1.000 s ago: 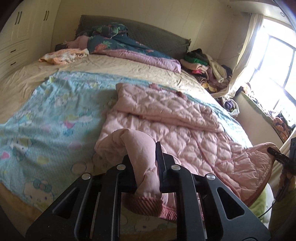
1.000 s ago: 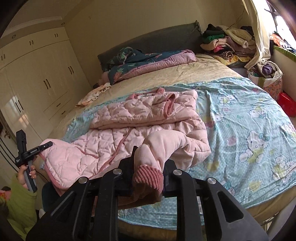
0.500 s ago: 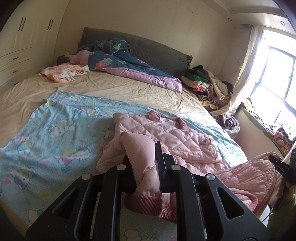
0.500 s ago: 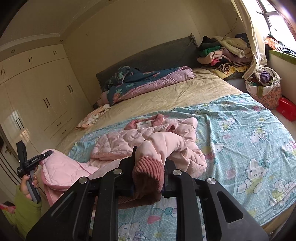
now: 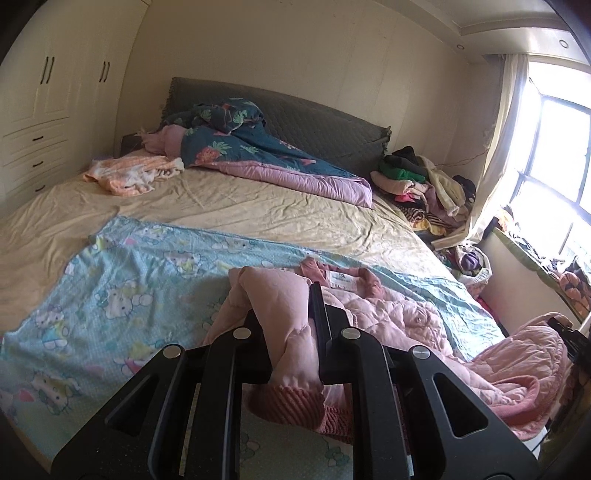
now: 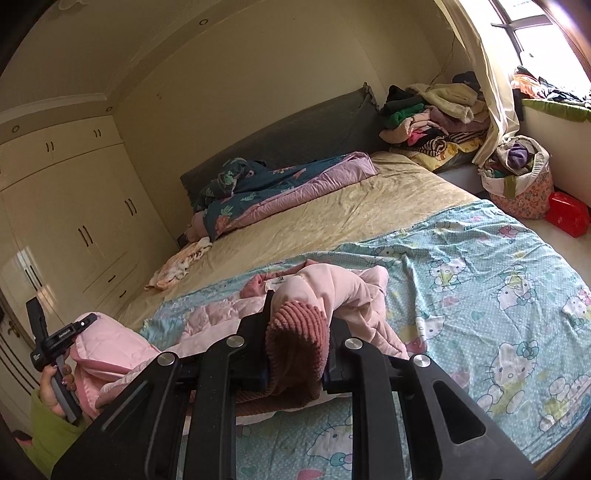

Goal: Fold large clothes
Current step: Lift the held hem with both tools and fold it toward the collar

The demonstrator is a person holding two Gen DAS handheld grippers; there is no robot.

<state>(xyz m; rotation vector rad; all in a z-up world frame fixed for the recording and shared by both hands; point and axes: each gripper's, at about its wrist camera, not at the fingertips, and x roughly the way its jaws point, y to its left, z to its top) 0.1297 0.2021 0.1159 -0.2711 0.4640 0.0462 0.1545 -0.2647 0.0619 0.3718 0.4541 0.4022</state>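
Folding barely started: left gripper (image 5: 295, 332) and right gripper (image 6: 297, 332) each clamped on ribbed cuff of quilted pink padded jacket (image 5: 402, 314), body bunched on blue cartoon-print sheet (image 6: 480, 266); flattening, folding left.

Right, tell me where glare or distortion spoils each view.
Left wrist view: the window is blown out white at right, and the fisheye bends the wardrobe. Right wrist view: the window glares at the top right corner, dark vignette rings the frame; the pink jacket stays sharp.
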